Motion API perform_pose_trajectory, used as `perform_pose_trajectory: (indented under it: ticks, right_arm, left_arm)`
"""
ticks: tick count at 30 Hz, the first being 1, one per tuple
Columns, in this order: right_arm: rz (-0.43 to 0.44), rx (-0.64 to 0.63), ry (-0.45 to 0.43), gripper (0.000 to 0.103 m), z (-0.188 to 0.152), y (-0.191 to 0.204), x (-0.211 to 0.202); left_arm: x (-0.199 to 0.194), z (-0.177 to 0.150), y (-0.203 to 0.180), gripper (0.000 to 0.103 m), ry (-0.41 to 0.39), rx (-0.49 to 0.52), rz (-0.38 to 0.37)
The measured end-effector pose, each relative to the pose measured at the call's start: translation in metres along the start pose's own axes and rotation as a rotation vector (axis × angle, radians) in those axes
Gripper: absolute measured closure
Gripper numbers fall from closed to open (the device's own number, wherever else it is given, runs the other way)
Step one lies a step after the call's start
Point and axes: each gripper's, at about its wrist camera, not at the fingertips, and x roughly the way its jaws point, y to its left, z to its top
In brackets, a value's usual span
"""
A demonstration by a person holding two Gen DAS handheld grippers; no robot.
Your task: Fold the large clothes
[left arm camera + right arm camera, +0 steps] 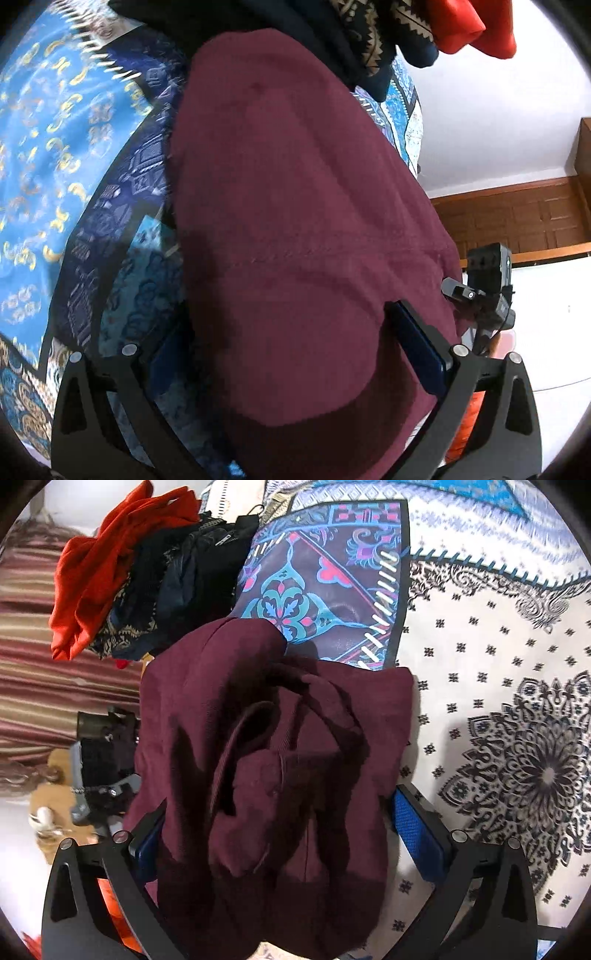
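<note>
Both jaws stand wide open, the soft maroon fleece garment lying between them on the patterned bedspread, just below the heap of red and dark clothes. Looks thick, floppy, fairly light; I'd take it by its outer edges.

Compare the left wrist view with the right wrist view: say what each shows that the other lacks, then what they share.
Only the left wrist view: a white wall with wooden paneling, the blue and gold part of the bedspread, and the other gripper past the garment's edge.

Only the right wrist view: a striped curtain, the bedspread's white floral part, and the garment's bunched folds.

Both: the maroon garment lying between wide-open jaws, and the pile of red and dark clothes beyond it.
</note>
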Motion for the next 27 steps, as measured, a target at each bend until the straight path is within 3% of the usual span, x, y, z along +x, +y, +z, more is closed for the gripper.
perform_pose_trajectory:
  ticks: [4, 6, 9, 11, 13, 17, 21, 27]
  right_arm:
    - [-0.008, 0.013, 0.012, 0.0, 0.002, 0.004, 0.0]
    - [-0.006, 0.017, 0.005, 0.0, 0.001, 0.007, -0.002]
    - [0.01, 0.042, -0.011, 0.015, -0.006, 0.009, -0.006]
    - [0.027, 0.059, -0.025, 0.034, -0.011, 0.01, -0.01]
    - [0.037, 0.069, -0.04, 0.045, -0.019, 0.015, -0.015]
    - [0.006, 0.054, -0.07, 0.057, -0.039, 0.033, -0.022]
    - [-0.013, 0.037, -0.12, 0.063, -0.059, 0.052, -0.032]
    - [-0.011, -0.03, -0.22, 0.065, -0.086, 0.084, -0.065]
  left_arm:
    - [0.003, 0.001, 0.001, 0.001, 0.006, -0.005, -0.032]
    - [-0.001, -0.001, 0.005, 0.008, -0.001, -0.001, -0.045]
    - [-0.007, -0.006, 0.013, 0.02, -0.002, 0.012, -0.07]
    - [-0.013, -0.009, 0.018, 0.025, 0.001, -0.002, -0.099]
    - [-0.018, -0.012, 0.016, 0.029, -0.003, 0.008, -0.097]
    - [-0.038, -0.024, -0.003, 0.039, -0.024, 0.111, -0.044]
    - [-0.061, -0.035, -0.021, 0.049, -0.042, 0.157, -0.03]
    - [-0.105, -0.045, -0.051, 0.051, -0.084, 0.243, -0.037]
